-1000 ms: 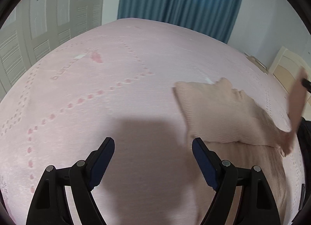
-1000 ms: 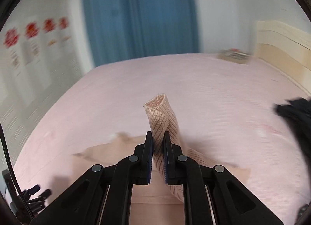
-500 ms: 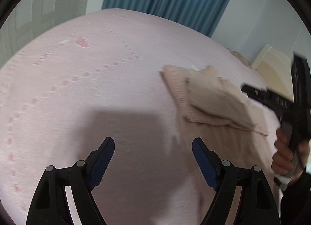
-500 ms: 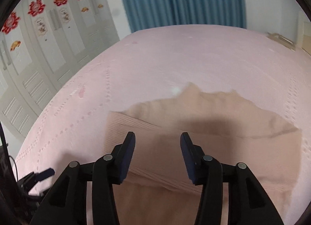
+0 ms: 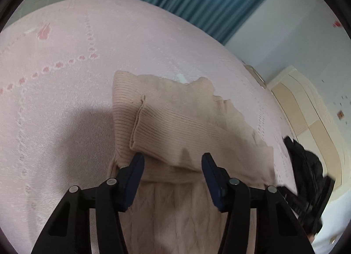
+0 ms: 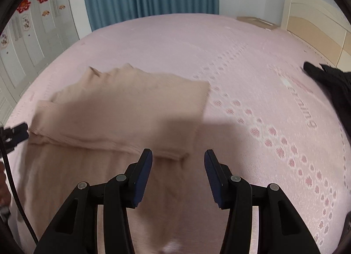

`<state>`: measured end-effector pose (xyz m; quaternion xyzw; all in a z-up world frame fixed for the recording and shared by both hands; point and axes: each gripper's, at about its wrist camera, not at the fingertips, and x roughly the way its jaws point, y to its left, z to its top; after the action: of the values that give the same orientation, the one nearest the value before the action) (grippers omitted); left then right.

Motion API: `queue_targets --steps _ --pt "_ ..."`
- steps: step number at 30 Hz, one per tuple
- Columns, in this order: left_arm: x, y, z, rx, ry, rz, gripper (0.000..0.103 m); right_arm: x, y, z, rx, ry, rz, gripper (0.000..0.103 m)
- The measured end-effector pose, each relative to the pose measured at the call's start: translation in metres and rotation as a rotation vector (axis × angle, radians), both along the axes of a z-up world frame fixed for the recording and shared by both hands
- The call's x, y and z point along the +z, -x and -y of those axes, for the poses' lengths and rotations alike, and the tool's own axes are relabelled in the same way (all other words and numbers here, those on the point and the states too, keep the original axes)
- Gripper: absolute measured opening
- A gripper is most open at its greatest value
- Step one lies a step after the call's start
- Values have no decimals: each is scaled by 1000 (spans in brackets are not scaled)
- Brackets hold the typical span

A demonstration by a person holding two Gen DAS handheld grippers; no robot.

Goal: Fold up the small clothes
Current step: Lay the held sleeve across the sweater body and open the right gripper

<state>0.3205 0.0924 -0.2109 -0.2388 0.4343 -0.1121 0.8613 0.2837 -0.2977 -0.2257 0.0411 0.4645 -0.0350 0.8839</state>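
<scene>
From the left wrist I saw the beige knit top (image 5: 186,127) lying part-folded on the pink bedspread (image 5: 65,61). My left gripper (image 5: 173,166) was closing over its folded sleeve, pads not yet pressing.

From the right wrist, my right gripper (image 6: 178,165) stood apart and empty over the top's (image 6: 122,109) near edge; a black garment (image 6: 329,78) lay well apart from the top.

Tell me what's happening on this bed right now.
A person with a gripper in each hand is folding a beige knit sweater on a pink bedspread. A sleeve is already folded across the body. The left gripper is closing over the folded sleeve's edge, pads not yet pressing. The right gripper is open over the sweater's right edge. Black clothing lies aside.
</scene>
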Motion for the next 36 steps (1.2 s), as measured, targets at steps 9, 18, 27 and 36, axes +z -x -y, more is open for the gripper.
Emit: queue_targets --steps 9,18,27,36 --pt "-17 -16 -12 152 127 -48 7 -21 1 17 -26 -96 -17 49" --pt "-14 8 -5 149 -4 -47 9 9 4 19 13 -116 79 49" --pt "18 -16 33 63 -284 121 32 -5 -50 23 -36 -58 52 49" --pt "-5 -38 45 53 -437 121 33 -37 -83 35 -69 -79 7 49"
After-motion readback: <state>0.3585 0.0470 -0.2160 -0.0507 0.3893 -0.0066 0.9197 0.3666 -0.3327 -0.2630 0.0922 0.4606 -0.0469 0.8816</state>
